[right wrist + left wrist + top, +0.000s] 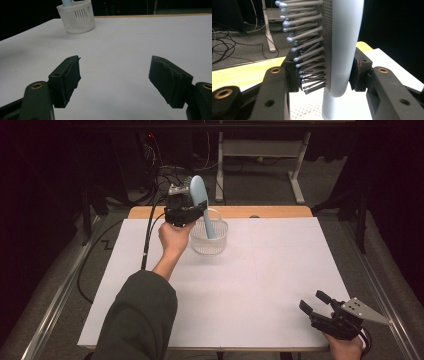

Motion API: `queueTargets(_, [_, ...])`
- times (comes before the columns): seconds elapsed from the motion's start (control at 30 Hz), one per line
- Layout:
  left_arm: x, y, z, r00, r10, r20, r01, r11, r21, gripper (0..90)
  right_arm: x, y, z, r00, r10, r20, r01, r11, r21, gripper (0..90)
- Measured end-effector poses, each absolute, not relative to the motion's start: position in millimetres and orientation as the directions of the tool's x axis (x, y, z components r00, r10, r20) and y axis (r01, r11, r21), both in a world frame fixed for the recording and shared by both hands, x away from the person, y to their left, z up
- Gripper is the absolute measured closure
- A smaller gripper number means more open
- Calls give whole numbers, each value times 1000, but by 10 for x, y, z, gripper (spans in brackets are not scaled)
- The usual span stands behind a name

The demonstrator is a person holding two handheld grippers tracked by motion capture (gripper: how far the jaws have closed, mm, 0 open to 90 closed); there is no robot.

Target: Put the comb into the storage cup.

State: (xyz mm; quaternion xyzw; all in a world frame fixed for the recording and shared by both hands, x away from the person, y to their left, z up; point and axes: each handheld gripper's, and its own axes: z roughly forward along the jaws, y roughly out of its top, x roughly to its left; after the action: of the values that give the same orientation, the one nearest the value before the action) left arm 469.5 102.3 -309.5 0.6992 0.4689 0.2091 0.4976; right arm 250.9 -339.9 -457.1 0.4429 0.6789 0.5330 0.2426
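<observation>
Right gripper (pixel 314 302) near the worktop's (pixel 280 285) front right corner, fingers apart and empty, broad bare white surface beyond, left gripper (pixel 192 215) clamped on the pale blue hairbrush (pixel 200 195), handle standing in the white basket (pixel 209 242) near the far edge

Count, table area:

- Pale blue plastic hairbrush with grey ball-tipped bristles (pixel 200 200): 1. It also appears in the left gripper view (pixel 342 50).
- White round plastic basket with slotted walls (pixel 209 245): 1. It also appears in the right gripper view (pixel 77 18).
- Black two-jaw handheld grippers: 2, namely the left gripper (pixel 192 212) and the right gripper (pixel 315 302).
- Jaws per gripper: 2, so 4 in all.
- Grey three-cornered plate (pixel 362 310): 1, on the right gripper.
- Hands: 2.
- Dark green sleeve (pixel 137 320): 1.
- White-topped table with a wooden far edge (pixel 270 270): 1.
- Bristle count on the brush: too many and too overlapped to count.
</observation>
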Motion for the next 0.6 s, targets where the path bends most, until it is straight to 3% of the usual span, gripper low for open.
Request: queueTargets(0.6, [4748, 948, -3202, 474, 866, -162, 460, -86, 884, 533, 2506, -3398, -4571, -489, 860, 147, 349, 39, 936, 259])
